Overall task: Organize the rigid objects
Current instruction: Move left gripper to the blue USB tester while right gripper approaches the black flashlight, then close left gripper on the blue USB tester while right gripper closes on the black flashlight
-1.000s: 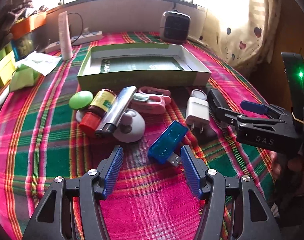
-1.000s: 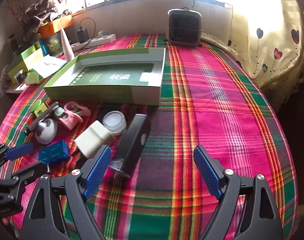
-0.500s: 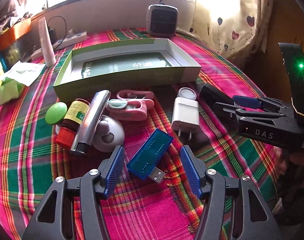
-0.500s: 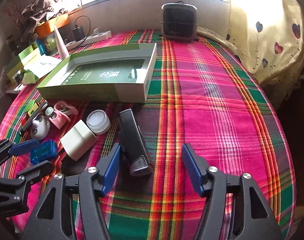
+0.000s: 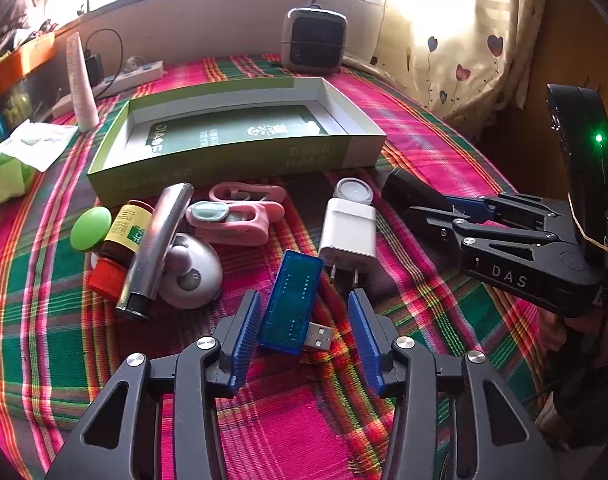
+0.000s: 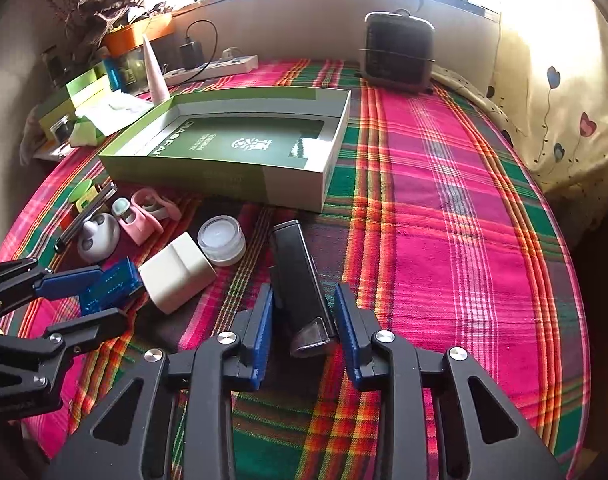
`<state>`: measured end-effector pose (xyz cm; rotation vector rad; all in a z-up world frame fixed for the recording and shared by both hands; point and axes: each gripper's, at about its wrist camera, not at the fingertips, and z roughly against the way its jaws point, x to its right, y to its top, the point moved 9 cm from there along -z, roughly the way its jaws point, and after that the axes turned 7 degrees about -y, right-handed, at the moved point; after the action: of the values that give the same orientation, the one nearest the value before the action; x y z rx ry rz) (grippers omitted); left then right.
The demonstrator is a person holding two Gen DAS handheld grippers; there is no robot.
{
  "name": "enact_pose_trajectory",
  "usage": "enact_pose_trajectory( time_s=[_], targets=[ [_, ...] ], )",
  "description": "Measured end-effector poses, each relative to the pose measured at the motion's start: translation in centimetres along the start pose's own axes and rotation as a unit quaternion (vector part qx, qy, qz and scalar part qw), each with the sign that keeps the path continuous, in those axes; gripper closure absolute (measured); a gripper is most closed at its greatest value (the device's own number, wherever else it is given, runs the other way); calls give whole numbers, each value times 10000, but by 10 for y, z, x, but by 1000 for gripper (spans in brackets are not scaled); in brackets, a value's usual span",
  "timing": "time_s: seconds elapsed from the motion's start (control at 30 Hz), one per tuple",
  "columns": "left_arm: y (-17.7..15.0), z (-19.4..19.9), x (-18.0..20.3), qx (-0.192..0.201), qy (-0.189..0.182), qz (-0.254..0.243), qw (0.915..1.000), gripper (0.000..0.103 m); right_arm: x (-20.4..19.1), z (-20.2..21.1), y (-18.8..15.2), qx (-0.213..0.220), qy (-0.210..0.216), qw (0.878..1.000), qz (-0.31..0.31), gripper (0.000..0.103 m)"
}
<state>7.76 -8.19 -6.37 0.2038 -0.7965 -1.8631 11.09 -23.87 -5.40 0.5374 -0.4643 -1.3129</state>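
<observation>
Both my tongs closing around things on the plaid cloth (image 6: 444, 208)

My left gripper (image 5: 304, 332) has just been narrowing around the blue USB stick (image 5: 290, 300), pads not yet touching it. My right gripper (image 6: 302, 316) has been closing on the black case (image 6: 298, 276); contact I cannot tell. The green box (image 5: 232, 168) sits at twelve o'clock.

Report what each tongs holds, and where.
Right tongs, just closing, pinch the black case by its near end; left tongs, closing, straddle the blue USB stick, ungripped.
</observation>
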Motion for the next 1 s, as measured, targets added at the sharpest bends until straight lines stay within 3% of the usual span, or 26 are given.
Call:
enact_pose_trajectory(
  time_s=[0.17, 0.73, 0.9, 1.0],
  targets=[
    [2, -2, 0, -11, 30, 84, 10000, 69, 0, 0, 0, 8, 74, 10000, -24, 73],
    [7, -5, -4, -32, 124, 170, 9998, 69, -1, 0, -1, 10, 182, 9998, -46, 73],
    [7, -5, -6, -3, 213, 196, 9996, 78, 0, 0, -1, 11, 190, 9998, -54, 73],
    [7, -4, -7, 12, 168, 242, 9996, 78, -1, 0, -1, 11, 186, 9998, -50, 73]
  ],
)
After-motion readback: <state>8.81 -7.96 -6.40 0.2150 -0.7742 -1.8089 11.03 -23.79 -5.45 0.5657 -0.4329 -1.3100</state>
